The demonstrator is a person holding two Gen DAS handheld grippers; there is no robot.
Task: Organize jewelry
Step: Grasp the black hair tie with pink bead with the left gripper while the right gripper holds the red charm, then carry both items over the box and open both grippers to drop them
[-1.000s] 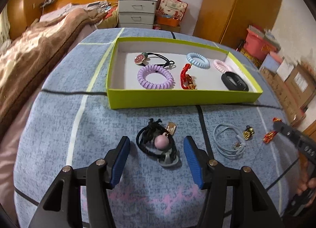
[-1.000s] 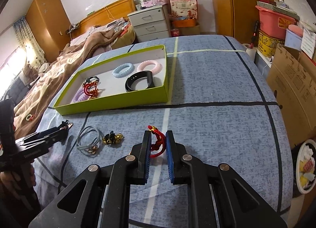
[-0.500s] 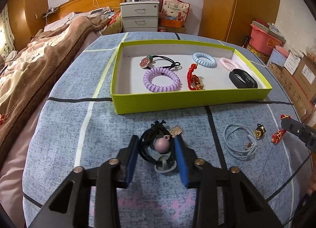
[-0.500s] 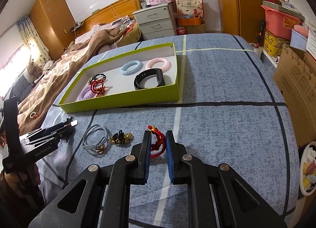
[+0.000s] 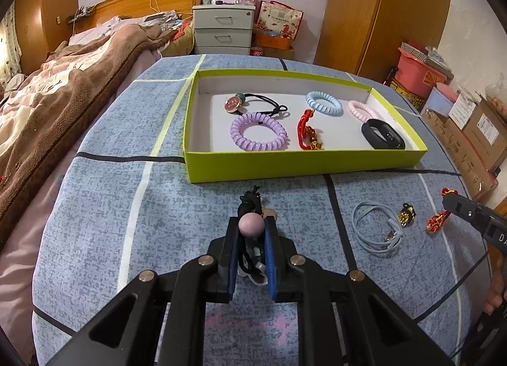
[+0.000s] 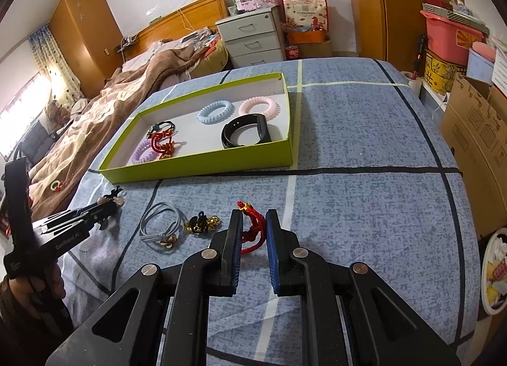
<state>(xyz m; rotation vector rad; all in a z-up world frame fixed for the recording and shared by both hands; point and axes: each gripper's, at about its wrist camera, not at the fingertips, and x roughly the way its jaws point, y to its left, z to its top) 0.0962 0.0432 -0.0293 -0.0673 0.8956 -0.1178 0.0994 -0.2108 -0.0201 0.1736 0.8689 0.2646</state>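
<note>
Left wrist view: your left tongs [image 5: 251,233] are closing on the black hair tie [image 5: 250,207] with its pink bead, which sits between the pads; the green box [image 5: 304,161] lies straight ahead. Finish the squeeze before lifting off the worktop [image 5: 177,214].

Right wrist view: your right tongs [image 6: 254,230] stand nearly shut, pinching the red cord bracelet [image 6: 252,226]. Carry it forward-left to the box.
</note>
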